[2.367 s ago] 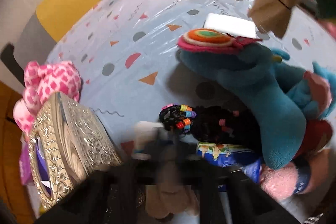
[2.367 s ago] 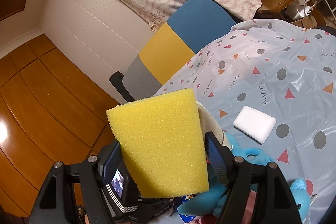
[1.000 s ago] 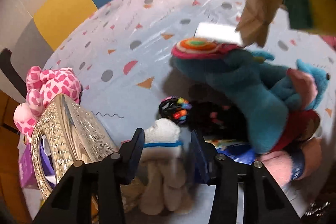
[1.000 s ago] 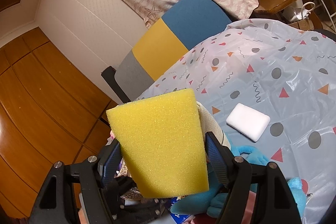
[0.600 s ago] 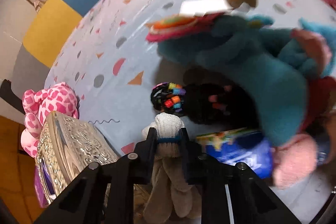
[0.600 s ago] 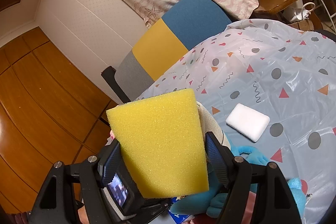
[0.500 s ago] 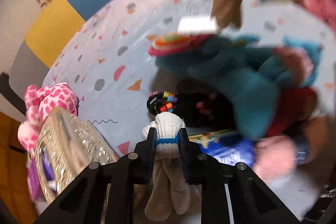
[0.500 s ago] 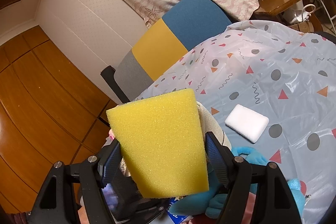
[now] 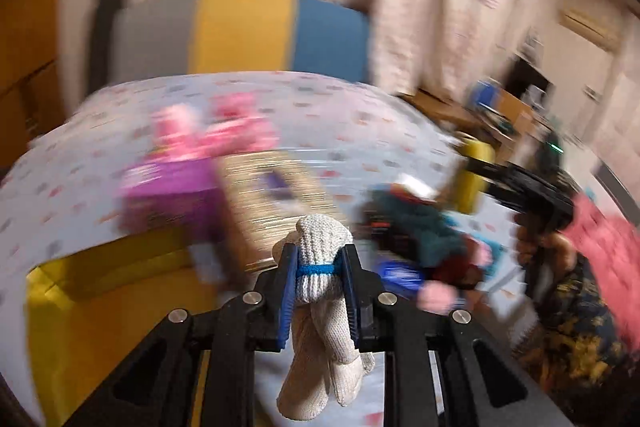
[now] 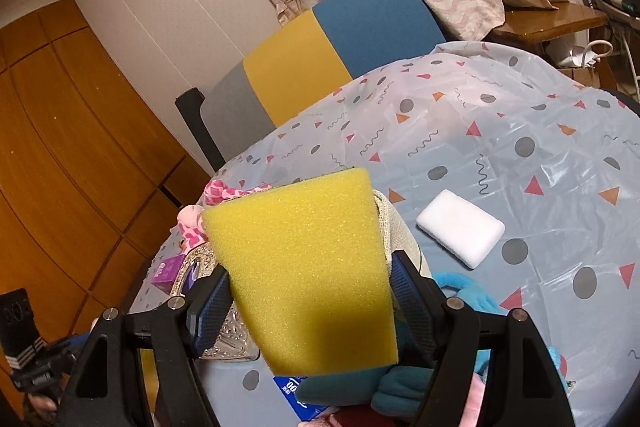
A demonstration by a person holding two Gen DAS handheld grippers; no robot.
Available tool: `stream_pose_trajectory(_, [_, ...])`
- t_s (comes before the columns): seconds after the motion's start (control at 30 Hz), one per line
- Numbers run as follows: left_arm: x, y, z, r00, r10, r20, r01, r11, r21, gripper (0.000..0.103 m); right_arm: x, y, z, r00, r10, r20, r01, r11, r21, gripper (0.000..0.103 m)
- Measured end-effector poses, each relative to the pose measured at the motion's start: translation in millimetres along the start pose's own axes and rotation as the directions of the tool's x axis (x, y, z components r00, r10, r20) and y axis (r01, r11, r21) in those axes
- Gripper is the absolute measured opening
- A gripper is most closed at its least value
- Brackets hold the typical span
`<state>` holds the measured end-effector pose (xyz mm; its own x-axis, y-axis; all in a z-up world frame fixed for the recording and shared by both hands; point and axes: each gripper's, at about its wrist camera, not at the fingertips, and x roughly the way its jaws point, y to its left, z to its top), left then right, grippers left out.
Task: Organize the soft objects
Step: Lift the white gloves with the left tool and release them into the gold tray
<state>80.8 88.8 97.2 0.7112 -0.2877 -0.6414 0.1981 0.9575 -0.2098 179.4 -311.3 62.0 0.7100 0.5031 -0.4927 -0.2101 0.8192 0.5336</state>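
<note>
Left wrist view, lower centre: left gripper (image 9: 319, 267) jaws pinched tight on knit glove (image 9: 320, 291) at its banded cuff; fingers dangle limp, light. Right gripper (image 10: 310, 293) jaws wide, clamping yellow sponge (image 10: 302, 251), mid-frame above surface (image 10: 520, 131); squashy, hold its sides.

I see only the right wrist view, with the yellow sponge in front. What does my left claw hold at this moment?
Observer: The left claw is shut on a white knitted glove, gripped at its blue band.
Operator: Does the glove touch the table?
Observer: It seems not; its fingers hang loose below the claw, in front of the table.
Operator: What is to the left of it?
Observer: A yellow shape at the table edge, too blurred to name.
</note>
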Motion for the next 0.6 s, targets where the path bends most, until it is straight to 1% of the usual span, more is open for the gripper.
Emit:
stream_pose_trajectory(0.07, [-11.8,38.5,-10.7,0.997,0.070,-0.006,-0.071,0.993,-0.092,0.022,1.1,-0.4,-0.3,1.000,-0.009,0.000,0.009,1.000,0.003,0.076])
stream_pose_trajectory(0.1, [-14.0,61.9,-15.9,0.994,0.110,-0.018,-0.111,0.984,-0.141,0.022,1.5,-0.1,0.0,1.000,-0.013,0.000,0.013,1.000,0.006,0.076])
stream_pose_trajectory(0.17, [-12.0,94.6,-25.6,0.987,0.156,-0.036,-0.161,0.965,-0.207,0.022,0.4,0.4,1.0,1.000,-0.018,0.003,0.018,1.000,0.015,0.076])
stream_pose_trajectory(0.2, [-8.5,105.4,-29.7,0.986,0.162,-0.047,-0.169,0.958,-0.232,0.022,-0.9,1.7,1.1,1.000,-0.026,0.004,0.026,1.000,0.016,0.075])
stream_pose_trajectory(0.3, [6.5,130.4,-38.9,0.983,0.167,-0.075,-0.182,0.937,-0.299,0.022,-7.3,11.0,-0.6,0.999,-0.033,0.008,0.033,0.999,0.016,0.075])
stream_pose_trajectory(0.37, [18.6,138.2,-38.8,0.984,0.160,-0.083,-0.178,0.929,-0.324,0.022,-13.1,24.0,-2.8,0.999,-0.050,0.007,0.050,0.999,-0.020,0.075])
stream_pose_trajectory(0.47, [40.9,144.2,-32.9,0.986,0.139,-0.095,-0.164,0.924,-0.347,0.023,-21.4,44.3,-8.7,0.998,-0.054,-0.010,0.053,0.996,-0.067,0.075])
stream_pose_trajectory(0.53, [59.4,145.2,-27.1,0.989,0.105,-0.108,-0.138,0.922,-0.362,0.023,-27.0,56.4,-14.2,0.998,-0.057,-0.017,0.055,0.995,-0.086,0.075])
stream_pose_trajectory(0.6, [77.6,143.1,-19.0,0.989,0.096,-0.114,-0.131,0.925,-0.356,0.024,-31.2,66.8,-22.4,0.998,-0.060,-0.028,0.057,0.994,-0.098,0.075])
